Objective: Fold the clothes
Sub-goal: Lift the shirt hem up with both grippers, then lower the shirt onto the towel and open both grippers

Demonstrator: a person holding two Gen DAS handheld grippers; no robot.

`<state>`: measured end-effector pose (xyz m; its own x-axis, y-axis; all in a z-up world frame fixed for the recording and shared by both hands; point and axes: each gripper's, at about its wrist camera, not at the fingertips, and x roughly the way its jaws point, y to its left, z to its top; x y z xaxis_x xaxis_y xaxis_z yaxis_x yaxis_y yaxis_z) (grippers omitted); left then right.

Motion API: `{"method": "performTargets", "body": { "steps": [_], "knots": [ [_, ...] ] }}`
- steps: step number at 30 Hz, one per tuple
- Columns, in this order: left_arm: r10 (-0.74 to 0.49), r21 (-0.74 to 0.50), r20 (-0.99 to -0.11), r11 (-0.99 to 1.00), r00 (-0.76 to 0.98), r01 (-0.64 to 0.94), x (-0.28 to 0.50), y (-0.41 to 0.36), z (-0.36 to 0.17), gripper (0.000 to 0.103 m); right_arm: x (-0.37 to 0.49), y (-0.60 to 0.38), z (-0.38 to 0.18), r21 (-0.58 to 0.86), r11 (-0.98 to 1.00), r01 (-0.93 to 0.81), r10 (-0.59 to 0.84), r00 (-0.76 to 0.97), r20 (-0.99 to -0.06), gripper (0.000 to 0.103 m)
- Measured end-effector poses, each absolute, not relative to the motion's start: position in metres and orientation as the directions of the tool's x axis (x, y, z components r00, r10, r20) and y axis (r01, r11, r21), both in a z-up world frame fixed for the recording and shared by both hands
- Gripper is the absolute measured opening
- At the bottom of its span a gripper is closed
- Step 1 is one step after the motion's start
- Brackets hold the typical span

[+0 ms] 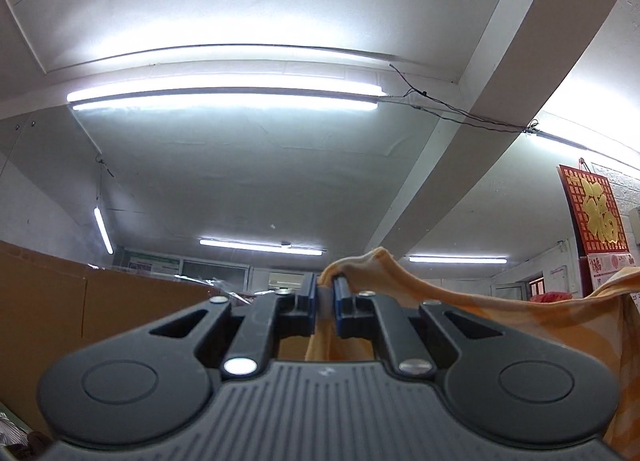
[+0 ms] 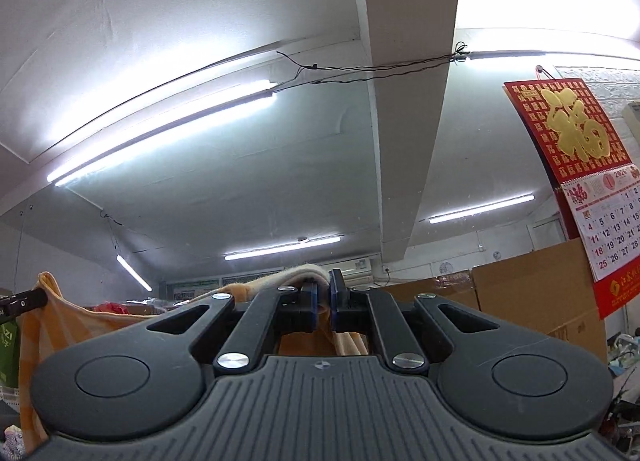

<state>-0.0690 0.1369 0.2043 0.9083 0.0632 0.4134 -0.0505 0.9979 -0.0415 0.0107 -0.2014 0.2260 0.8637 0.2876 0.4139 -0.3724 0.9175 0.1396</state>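
Both cameras tilt up at the ceiling. An orange and pale striped garment (image 1: 460, 301) hangs stretched between the two grippers. My left gripper (image 1: 325, 285) is shut on one bunched corner, and the cloth runs off to the right and drops below. My right gripper (image 2: 323, 287) is shut on the opposite corner of the garment (image 2: 256, 285), whose edge sags leftward to the far corner. There the tip of the left gripper (image 2: 24, 303) shows, clamped on the cloth. Most of the garment's lower part is hidden behind the gripper bodies.
Brown cardboard boxes (image 1: 100, 293) stand at the left, and more boxes (image 2: 532, 285) at the right. A red wall calendar (image 2: 576, 165) hangs on the right wall. Fluorescent tubes (image 1: 224, 95) and a ceiling beam (image 2: 404, 101) are overhead.
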Motion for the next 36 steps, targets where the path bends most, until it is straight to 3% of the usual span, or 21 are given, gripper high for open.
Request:
{"method": "performTargets", "body": {
  "steps": [8,14,24,36],
  "knots": [
    [0.111,-0.069,0.306,0.993,0.945,-0.094,-0.043,0.149,0.175,0.006,0.026,-0.187,0.199,0.115,0.919,-0.377,0.323,0.887,0.331,0.006],
    [0.183,-0.066,0.178,0.983,0.967,-0.174,0.006,0.148,0.139,0.006,0.056,-0.175,0.167,0.116,0.927,-0.357,0.323,0.916,0.239,0.006],
    [0.274,-0.019,-0.051,0.961,0.960,-0.275,0.119,0.142,0.062,0.006,0.151,-0.144,0.097,0.120,0.955,-0.270,0.271,0.963,0.009,0.006],
    [0.241,0.079,-0.356,0.970,0.903,-0.228,0.257,0.136,-0.051,0.006,0.283,-0.137,-0.012,0.196,0.972,-0.132,0.194,0.919,-0.344,0.006]
  ]
}}
